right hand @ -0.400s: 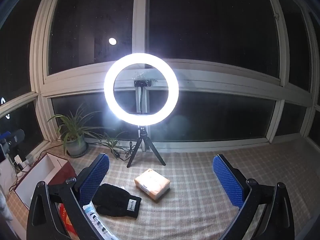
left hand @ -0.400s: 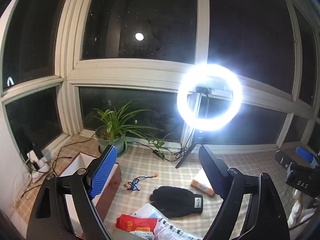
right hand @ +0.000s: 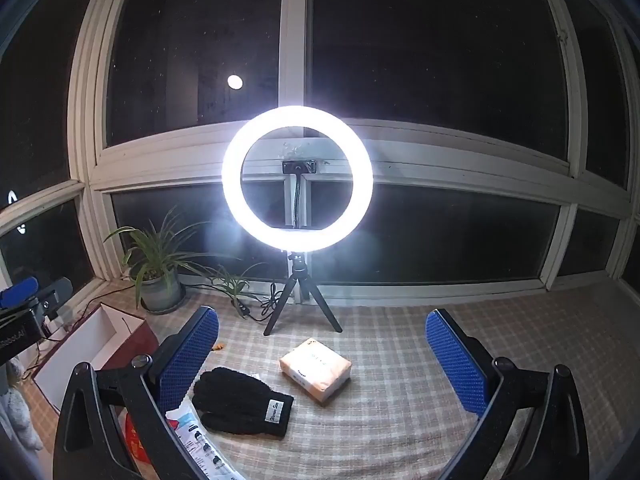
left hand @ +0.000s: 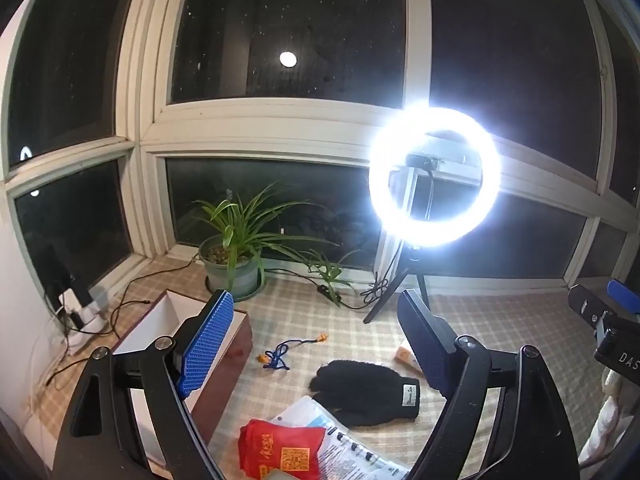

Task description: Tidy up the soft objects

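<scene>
Left wrist view: the left gripper (left hand: 316, 340) is hanging above a checked cloth (left hand: 328, 312), its jaws standing fully apart with nothing between them. A black glove (left hand: 366, 392) is lying flat in the lower centre of the frame, partly resting on a clear printed packet (left hand: 340, 440). A red pouch (left hand: 280, 452) is sitting at the bottom edge, just left of the packet. A blue cord (left hand: 280, 358) is lying left of the glove, and an open box (left hand: 160, 332) is standing at lower left. A potted plant (left hand: 236, 256) and a glowing ring light (left hand: 434, 176) are standing by the window.

Right wrist view: the right gripper (right hand: 322, 356) is likewise spread wide and holding nothing. The glove (right hand: 240, 400) is lying at lower left of centre; a wrapped tissue pack (right hand: 316, 368) is lying just right of it, apart from it.
</scene>
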A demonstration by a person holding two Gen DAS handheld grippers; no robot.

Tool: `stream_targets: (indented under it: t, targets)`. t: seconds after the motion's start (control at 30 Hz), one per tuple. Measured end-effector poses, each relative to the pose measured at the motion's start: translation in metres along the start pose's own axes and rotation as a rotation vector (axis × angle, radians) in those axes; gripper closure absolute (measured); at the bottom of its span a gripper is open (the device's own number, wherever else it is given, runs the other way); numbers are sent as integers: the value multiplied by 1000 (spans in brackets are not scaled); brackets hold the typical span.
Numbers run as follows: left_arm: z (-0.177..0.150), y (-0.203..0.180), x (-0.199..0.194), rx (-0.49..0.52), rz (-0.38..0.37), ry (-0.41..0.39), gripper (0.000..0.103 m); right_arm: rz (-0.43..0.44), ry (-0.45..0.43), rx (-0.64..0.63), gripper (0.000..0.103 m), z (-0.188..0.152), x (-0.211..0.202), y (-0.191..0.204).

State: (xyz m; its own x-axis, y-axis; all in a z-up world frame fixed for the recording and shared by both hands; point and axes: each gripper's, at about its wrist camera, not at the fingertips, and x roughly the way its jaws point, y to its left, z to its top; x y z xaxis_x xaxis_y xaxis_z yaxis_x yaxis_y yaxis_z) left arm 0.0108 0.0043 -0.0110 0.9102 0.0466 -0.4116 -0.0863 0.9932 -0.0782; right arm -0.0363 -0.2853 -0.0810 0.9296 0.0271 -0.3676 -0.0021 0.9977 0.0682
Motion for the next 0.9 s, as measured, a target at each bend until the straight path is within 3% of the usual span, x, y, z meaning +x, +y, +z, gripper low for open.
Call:
stream_targets:
  t: [0.9]
  targets:
    - [-1,-3,1,15,14,-9,19,10,19,33,1,-3,6,-10]
